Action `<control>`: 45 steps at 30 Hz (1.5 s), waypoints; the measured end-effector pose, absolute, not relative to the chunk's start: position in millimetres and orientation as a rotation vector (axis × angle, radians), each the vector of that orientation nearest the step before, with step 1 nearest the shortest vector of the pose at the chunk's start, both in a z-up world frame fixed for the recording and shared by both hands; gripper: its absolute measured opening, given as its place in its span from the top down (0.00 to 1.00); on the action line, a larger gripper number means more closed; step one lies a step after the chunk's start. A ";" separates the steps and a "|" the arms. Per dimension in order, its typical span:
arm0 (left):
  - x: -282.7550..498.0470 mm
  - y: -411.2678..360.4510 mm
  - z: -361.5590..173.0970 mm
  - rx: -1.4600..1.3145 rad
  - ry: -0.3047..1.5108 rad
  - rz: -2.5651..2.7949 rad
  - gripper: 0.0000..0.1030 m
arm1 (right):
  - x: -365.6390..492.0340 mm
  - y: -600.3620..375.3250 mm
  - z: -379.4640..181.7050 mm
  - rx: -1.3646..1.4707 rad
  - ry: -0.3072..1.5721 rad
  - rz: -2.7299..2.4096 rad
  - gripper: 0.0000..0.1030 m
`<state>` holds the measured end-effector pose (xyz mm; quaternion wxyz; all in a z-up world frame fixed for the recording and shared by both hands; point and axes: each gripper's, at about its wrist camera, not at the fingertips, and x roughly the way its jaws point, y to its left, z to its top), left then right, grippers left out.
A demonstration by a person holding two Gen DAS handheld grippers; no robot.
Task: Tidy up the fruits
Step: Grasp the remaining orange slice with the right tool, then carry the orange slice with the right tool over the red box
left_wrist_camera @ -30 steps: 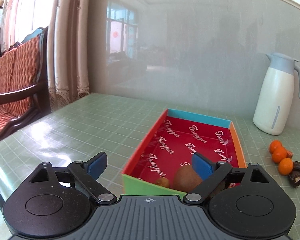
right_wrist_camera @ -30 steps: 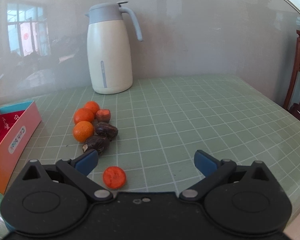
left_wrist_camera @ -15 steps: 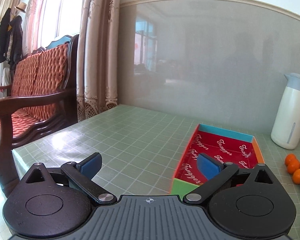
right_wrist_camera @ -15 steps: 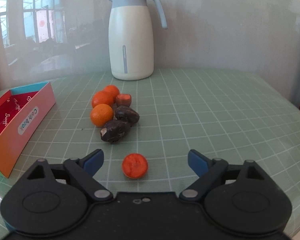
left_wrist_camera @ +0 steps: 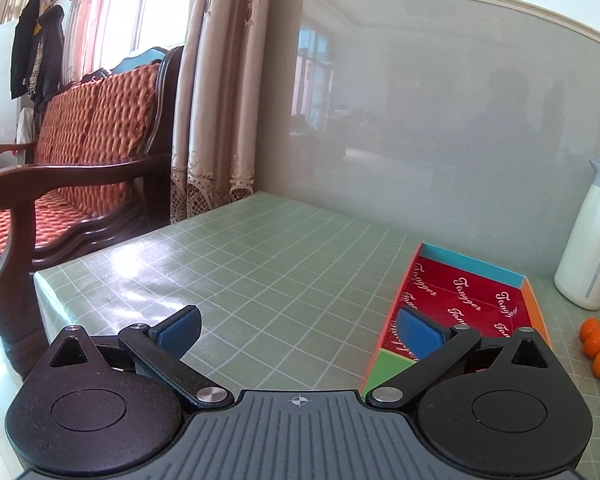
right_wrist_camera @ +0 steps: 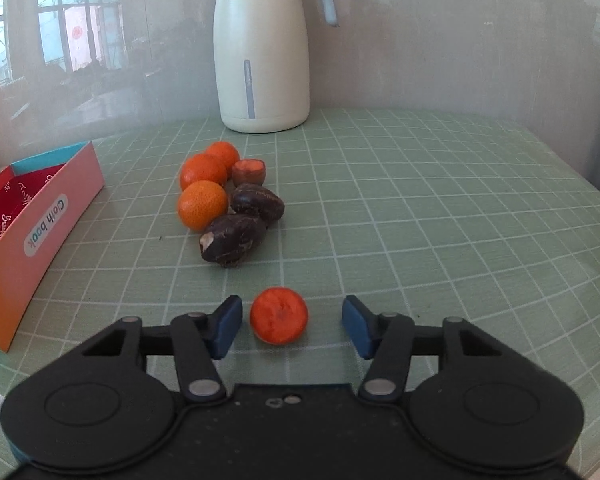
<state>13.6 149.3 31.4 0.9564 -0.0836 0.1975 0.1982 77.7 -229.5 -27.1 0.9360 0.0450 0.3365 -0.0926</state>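
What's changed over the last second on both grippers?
The right gripper has come down onto the lone orange fruit, now between its closing jaws, pads not yet touching. The left gripper, open and empty, swung away from the box toward bare table. The fruit pile, box and jug stayed put.

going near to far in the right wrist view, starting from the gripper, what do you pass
right gripper, closing around the red-orange fruit with gaps on both sides → dark brown fruit → three oranges → white jug by the wall
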 end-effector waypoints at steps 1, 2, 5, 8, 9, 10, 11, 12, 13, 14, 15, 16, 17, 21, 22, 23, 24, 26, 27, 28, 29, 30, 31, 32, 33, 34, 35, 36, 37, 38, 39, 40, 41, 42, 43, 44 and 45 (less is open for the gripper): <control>13.7 149.8 31.2 -0.170 0.403 0.402 0.00 | 77.7 -228.7 -27.3 0.086 0.687 -0.192 0.55; 13.7 150.4 30.9 -0.171 0.405 0.405 0.00 | 77.7 -227.6 -27.4 0.080 0.687 -0.194 0.56; 13.0 153.0 30.8 -0.176 0.406 0.410 0.00 | 76.3 -223.9 -26.9 0.071 0.682 -0.180 0.67; 12.2 154.7 30.5 -0.180 0.408 0.415 0.00 | 77.2 -220.9 -26.6 0.058 0.680 -0.181 0.71; 12.2 155.3 30.1 -0.181 0.410 0.417 0.00 | 77.2 -221.2 -26.6 0.061 0.679 -0.181 0.71; 12.1 156.0 29.7 -0.182 0.411 0.418 0.00 | 76.9 -221.9 -26.4 0.066 0.679 -0.180 0.71; 12.2 156.3 29.4 -0.183 0.412 0.420 0.00 | 76.3 -222.9 -26.1 0.077 0.678 -0.178 0.71; 12.3 156.8 29.4 -0.184 0.411 0.422 0.00 | 76.0 -224.0 -25.8 0.088 0.677 -0.174 0.71; 12.1 157.4 29.6 -0.185 0.409 0.424 0.00 | 75.4 -225.4 -25.3 0.096 0.675 -0.172 0.71; 11.9 157.9 29.6 -0.187 0.409 0.426 0.00 | 75.1 -226.0 -25.0 0.101 0.673 -0.172 0.71; 12.2 157.7 29.5 -0.188 0.410 0.428 0.00 | 75.0 -226.6 -24.7 0.106 0.671 -0.172 0.71; 12.4 157.0 29.6 -0.188 0.410 0.428 0.00 | 74.2 -227.6 -23.9 0.113 0.667 -0.172 0.71; 12.3 157.1 29.6 -0.186 0.410 0.428 0.00 | 73.5 -228.4 -23.0 0.117 0.663 -0.170 0.71; 11.2 156.8 29.2 -0.180 0.404 0.433 0.00 | 70.8 -225.3 -16.4 0.117 0.633 -0.156 0.71; 10.7 157.4 29.4 -0.181 0.402 0.435 0.00 | 70.5 -223.9 -15.0 0.118 0.625 -0.150 0.71; 10.1 158.2 29.2 -0.183 0.402 0.437 0.00 | 70.3 -222.7 -13.8 0.123 0.619 -0.145 0.71; 9.5 159.2 29.0 -0.184 0.404 0.440 0.00 | 70.6 -221.3 -12.8 0.127 0.615 -0.137 0.71; 7.7 160.8 28.3 -0.183 0.404 0.447 0.00 | 70.6 -217.4 -10.6 0.130 0.603 -0.128 0.71; 6.7 161.8 28.0 -0.181 0.403 0.451 0.00 | 70.8 -214.8 -9.1 0.130 0.595 -0.122 0.71; 5.4 163.5 28.1 -0.179 0.402 0.455 0.00 | 70.8 -211.8 -7.5 0.129 0.587 -0.113 0.71; 4.6 164.7 28.2 -0.178 0.402 0.459 0.00 | 71.1 -208.5 -5.6 0.128 0.578 -0.102 0.71; 3.3 166.4 27.9 -0.177 0.402 0.464 0.00 | 71.4 -204.5 -3.4 0.124 0.569 -0.091 0.71; 2.3 168.8 27.7 -0.177 0.402 0.470 0.00 | 72.2 -200.3 -1.4 0.121 0.560 -0.077 0.71; 1.1 171.0 27.1 -0.179 0.403 0.475 0.00 | 72.5 -195.6 0.9 0.122 0.552 -0.060 0.71; 0.0 173.6 26.8 -0.181 0.405 0.480 0.00 | 72.9 -191.3 3.4 0.126 0.544 -0.042 0.71; -1.4 176.3 26.5 -0.184 0.406 0.487 0.00 | 73.6 -186.6 6.0 0.129 0.534 -0.022 0.71; -3.0 178.8 26.2 -0.186 0.405 0.493 0.00 | 74.4 -181.6 8.4 0.129 0.525 -0.008 0.71; -4.8 181.1 25.9 -0.186 0.404 0.498 0.00 | 75.2 -176.5 10.8 0.130 0.516 0.008 0.71; -6.3 183.2 25.7 -0.186 0.404 0.503 0.00 | 76.3 -170.8 13.5 0.135 0.508 0.029 0.71; -7.9 185.0 25.2 -0.185 0.403 0.508 0.00 | 77.6 -165.5 15.4 0.139 0.504 0.048 0.71; -9.3 187.0 24.7 -0.184 0.403 0.512 0.00 | 78.9 -159.8 17.2 0.141 0.499 0.069 0.71; -10.5 189.2 24.4 -0.183 0.403 0.515 0.00 | 80.3 -153.6 18.7 0.141 0.492 0.089 0.71; -11.7 190.9 24.3 -0.182 0.404 0.519 0.00 | 81.6 -147.3 20.4 0.140 0.488 0.109 0.71; -13.0 192.9 23.6 -0.181 0.405 0.523 0.00 | 82.1 -140.1 21.8 0.139 0.484 0.131 0.71; -14.0 195.1 23.1 -0.180 0.405 0.529 0.00 | 83.2 -133.1 23.1 0.136 0.478 0.154 0.71; -15.7 197.1 22.6 -0.180 0.404 0.535 0.00 | 84.2 -126.0 24.4 0.129 0.473 0.174 0.71; -17.1 199.1 22.0 -0.179 0.403 0.542 0.00 | 85.9 -118.5 25.5 0.122 0.471 0.195 0.71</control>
